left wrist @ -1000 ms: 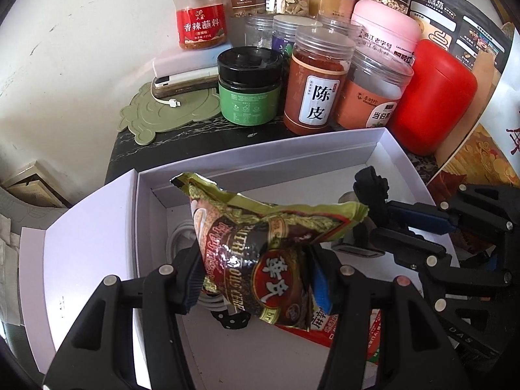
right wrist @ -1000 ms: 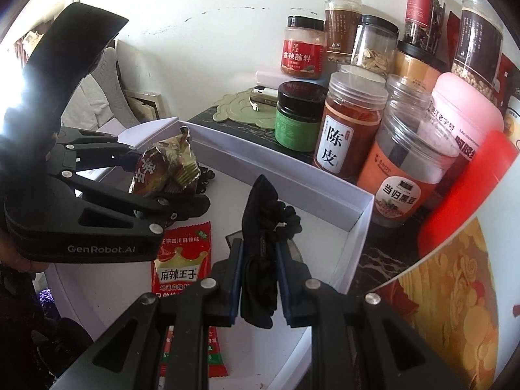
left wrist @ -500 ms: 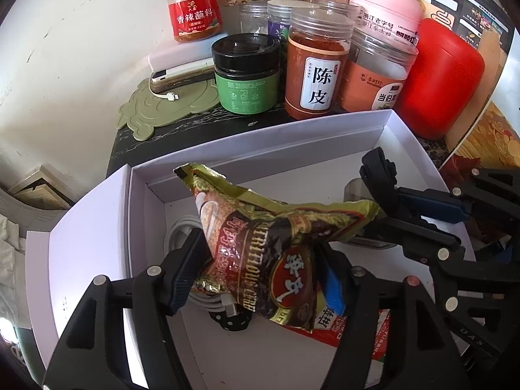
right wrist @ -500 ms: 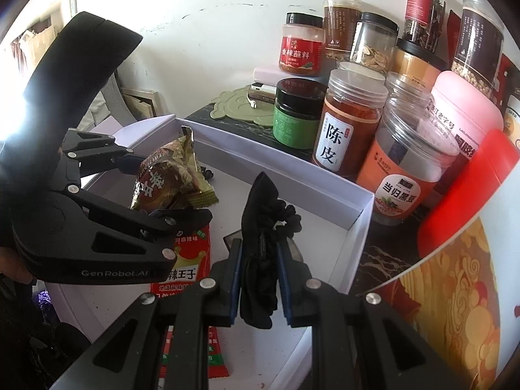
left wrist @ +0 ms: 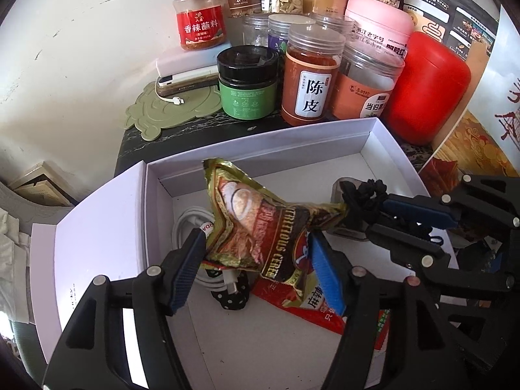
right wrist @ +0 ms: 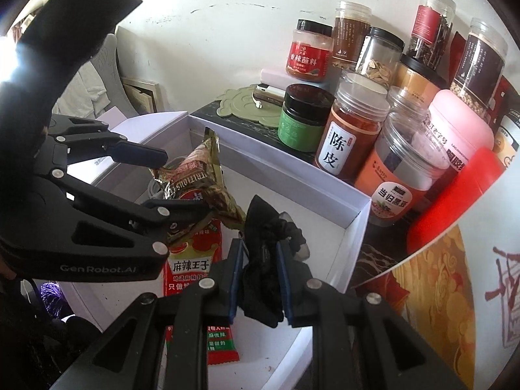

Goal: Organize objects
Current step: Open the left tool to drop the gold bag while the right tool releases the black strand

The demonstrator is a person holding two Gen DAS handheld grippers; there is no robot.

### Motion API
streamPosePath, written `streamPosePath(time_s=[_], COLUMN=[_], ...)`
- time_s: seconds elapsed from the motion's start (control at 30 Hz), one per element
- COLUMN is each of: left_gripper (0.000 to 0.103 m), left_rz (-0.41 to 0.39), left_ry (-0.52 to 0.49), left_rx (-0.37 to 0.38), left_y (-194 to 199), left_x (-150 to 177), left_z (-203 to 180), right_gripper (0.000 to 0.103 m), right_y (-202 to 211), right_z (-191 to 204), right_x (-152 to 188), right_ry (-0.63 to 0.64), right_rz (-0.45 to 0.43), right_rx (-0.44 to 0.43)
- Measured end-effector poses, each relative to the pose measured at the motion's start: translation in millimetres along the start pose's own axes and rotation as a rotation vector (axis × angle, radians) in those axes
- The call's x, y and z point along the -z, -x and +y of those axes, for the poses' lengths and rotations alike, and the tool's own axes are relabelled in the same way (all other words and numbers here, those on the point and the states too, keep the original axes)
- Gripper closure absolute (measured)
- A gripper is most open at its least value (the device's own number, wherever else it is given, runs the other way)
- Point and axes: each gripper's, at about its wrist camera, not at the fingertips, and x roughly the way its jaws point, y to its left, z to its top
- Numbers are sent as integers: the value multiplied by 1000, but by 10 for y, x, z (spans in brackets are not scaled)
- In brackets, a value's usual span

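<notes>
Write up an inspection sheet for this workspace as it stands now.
Surface: dark marbled tabletop carrying a white box.
Job's things: cereal packet between the left gripper pads; black cloth in the right gripper; red snack packet on the box floor.
Clutter: jars, red canister, green mat, power bank.
Grippers: left jaws just opened wider, one pad off the packet; right shut.
Cables: white cable in the box.
Surroundings: white wall.
</notes>
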Motion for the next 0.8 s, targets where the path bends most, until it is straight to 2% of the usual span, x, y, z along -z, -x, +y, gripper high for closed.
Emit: streamPosePath(time_s=[0.33, 0.8], left_gripper=[39, 39], left_rz=[-34, -99], left_ry=[2, 9], left_rx=[-18, -49], left_y=[369, 1015], left_x=[97, 197], left_z=[-44, -125], right_gripper=[83, 81], right_y=[294, 841], right_z=[82, 156], right_x=[88, 107], right_ry=[9, 10], right_rz=[-9, -69], right_rx=[29, 69])
